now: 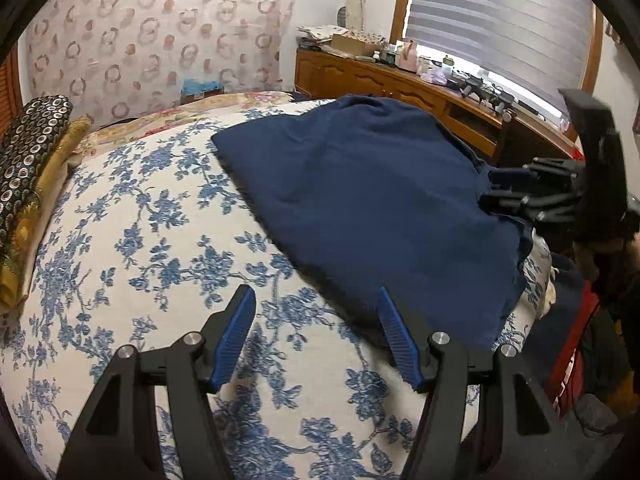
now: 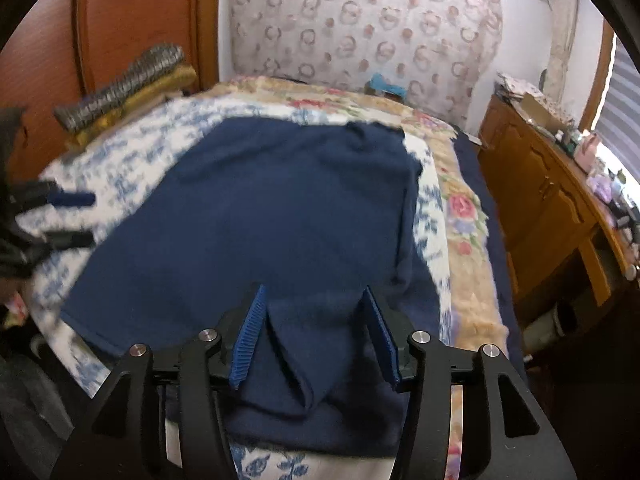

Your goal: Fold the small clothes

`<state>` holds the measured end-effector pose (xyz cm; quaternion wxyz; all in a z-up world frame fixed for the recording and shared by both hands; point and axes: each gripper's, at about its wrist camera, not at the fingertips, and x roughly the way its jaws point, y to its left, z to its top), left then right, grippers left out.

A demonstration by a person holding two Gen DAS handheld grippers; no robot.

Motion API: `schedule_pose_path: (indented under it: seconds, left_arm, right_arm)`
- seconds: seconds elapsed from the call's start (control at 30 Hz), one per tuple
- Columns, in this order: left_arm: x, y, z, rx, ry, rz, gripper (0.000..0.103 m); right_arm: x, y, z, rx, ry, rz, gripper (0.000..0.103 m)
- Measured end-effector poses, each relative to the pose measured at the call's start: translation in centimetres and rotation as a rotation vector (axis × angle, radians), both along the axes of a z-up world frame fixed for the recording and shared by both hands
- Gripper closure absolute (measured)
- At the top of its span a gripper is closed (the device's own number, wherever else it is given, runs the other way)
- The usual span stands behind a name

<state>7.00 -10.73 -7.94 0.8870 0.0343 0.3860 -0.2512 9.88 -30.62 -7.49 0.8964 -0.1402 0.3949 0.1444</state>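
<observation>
A navy blue garment (image 1: 380, 184) lies spread flat on the bed's white cover with blue flowers (image 1: 160, 220). My left gripper (image 1: 316, 294) is open at the garment's near edge; its right finger overlaps the cloth and nothing sits between the pads. My right gripper (image 1: 492, 188) reaches in from the right over the garment's far side. In the right wrist view the garment (image 2: 272, 208) fills the middle, and the right gripper (image 2: 315, 290) stands open over a raised fold of navy cloth that lies loose between its pads. The left gripper (image 2: 86, 218) shows blurred at the left edge.
Folded patterned cushions (image 1: 32, 152) are stacked at the bed's left edge. A cluttered wooden dresser (image 1: 400, 84) runs under the window on the right. A wooden wardrobe (image 2: 120, 20) stands behind the bed. Something red (image 1: 568, 360) sits beside the bed at lower right.
</observation>
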Motion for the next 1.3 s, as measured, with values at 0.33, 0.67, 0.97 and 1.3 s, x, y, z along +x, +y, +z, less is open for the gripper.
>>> schedule_pose_path:
  seconds: [0.33, 0.67, 0.97, 1.3]
  left_arm:
    - [-0.7, -1.1, -0.6, 0.010, 0.016, -0.023, 0.040]
    - [-2.2, -1.9, -0.3, -0.001, 0.020, -0.048, 0.040]
    - [-3.8, -2.2, 0.1, -0.023, 0.027, -0.062, 0.040]
    - [-4.9, -3.7, -1.0, -0.056, 0.083, -0.143, 0.040]
  right_arm:
    - [-1.8, -3.8, -0.3, 0.073, -0.033, -0.080, 0.094]
    - [-5.4, -8.6, 0.6, 0.141, -0.060, -0.260, 0.095]
    - [-5.6, -6.8, 2.0, 0.172, -0.117, -0.228, 0.080]
    - [-5.5, -4.4, 1.7, 0.171, -0.111, -0.165, 0.058]
